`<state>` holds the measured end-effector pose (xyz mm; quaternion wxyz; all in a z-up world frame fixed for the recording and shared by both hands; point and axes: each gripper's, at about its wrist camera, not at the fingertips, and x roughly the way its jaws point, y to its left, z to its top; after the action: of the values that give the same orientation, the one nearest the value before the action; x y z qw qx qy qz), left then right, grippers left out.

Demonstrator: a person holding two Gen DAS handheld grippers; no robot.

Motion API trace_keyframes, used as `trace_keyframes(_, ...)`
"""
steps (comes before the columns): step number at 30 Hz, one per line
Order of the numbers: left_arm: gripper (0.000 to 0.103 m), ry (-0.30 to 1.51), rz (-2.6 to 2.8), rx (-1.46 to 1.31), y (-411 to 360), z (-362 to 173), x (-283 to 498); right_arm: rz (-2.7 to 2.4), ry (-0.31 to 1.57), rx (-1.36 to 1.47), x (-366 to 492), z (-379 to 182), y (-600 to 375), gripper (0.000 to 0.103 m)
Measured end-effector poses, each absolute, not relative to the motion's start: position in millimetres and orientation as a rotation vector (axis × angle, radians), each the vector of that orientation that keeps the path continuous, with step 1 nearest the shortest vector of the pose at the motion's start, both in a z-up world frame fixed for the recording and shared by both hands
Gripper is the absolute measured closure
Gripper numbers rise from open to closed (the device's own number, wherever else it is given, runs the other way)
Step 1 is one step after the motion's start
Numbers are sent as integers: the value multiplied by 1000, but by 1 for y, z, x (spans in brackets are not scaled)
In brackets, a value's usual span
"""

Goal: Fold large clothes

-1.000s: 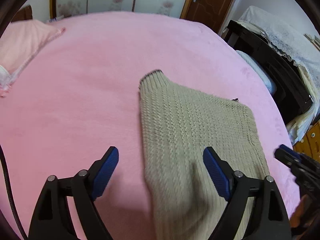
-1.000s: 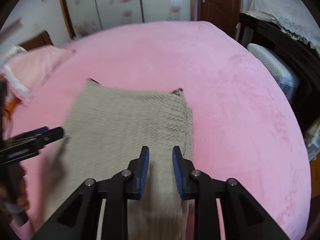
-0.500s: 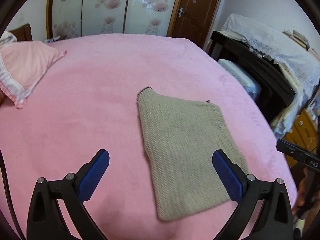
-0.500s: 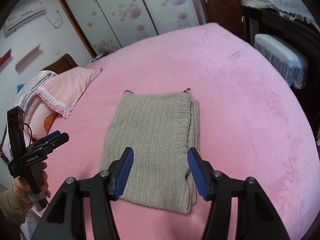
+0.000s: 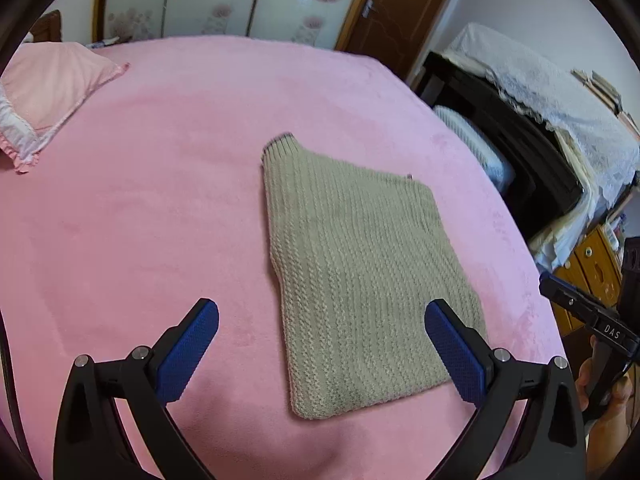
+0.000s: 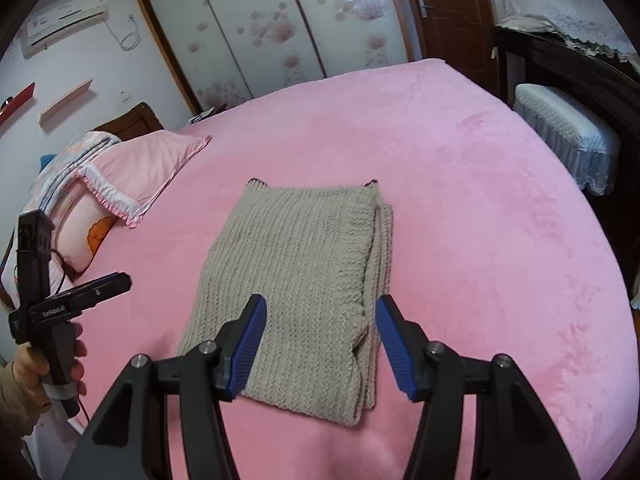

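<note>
While both tools hang above the bed, the beige knit sweater (image 5: pixel 360 280) lies folded into a thick rectangle on the pink bedspread (image 5: pixel 140 220), roughly in the middle of the mattress. From the right wrist view its stacked layers show along the right edge, and a dark-trimmed ribbed corner sticks out at each far end.

The left gripper (image 5: pixel 322 354) is spread wide, its blue pads (image 5: pixel 188 350) well apart and holding nothing; one pad is over bare bedspread, the other over the near right part of the sweater. Whether that pad touches the knit cannot be told. The right gripper (image 6: pixel 322 346) is also spread, less widely, with its blue pads (image 6: pixel 394 344) framing the near end of the sweater and nothing pinched between them. Each view catches the other tool at its edge, gripped by a hand (image 6: pixel 44 364).

A pink pillow (image 6: pixel 148 168) with a white ruffled border sits at the head of the bed, resting on a second pillow with an orange print (image 6: pixel 98 236). Behind the bed stand sliding wardrobe doors (image 6: pixel 256 36) with a floral pattern, next to a brown door (image 6: pixel 448 12). Right of the bed is a dark cabinet (image 5: pixel 520 140) draped with a white lace cloth (image 5: pixel 560 92), and a white quilted stool (image 6: pixel 564 132) stands in front of it. No container with visible contents shows in either view.
</note>
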<state>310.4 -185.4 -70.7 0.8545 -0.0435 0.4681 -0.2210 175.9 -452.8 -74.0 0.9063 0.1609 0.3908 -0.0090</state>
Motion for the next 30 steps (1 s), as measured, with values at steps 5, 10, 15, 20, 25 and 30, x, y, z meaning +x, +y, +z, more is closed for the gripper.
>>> trace_keyframes(5,1,1006,-465,-66,-195,-90,314,15,839,325,184,-92,-451,46)
trace_keyframes(10,0,1036,-474,-69,-202,-107,322,13,893,333,197,-117,-454,42)
trace_keyframes(15,0,1115,-523,-134,-206,-135,344,28,943,434,218,-146,-473,21)
trace_keyframes(20,0,1183,-571,-179,-216,-164,366,28,1004,532,246,-177,-491,21)
trace_keyframes(25,0,1193,-631,-227,-222,-180,382,59,1059,555,273,-200,-497,21)
trace_keyframes(30,0,1212,-714,-267,-229,-207,402,165,1071,596,296,-221,-502,13)
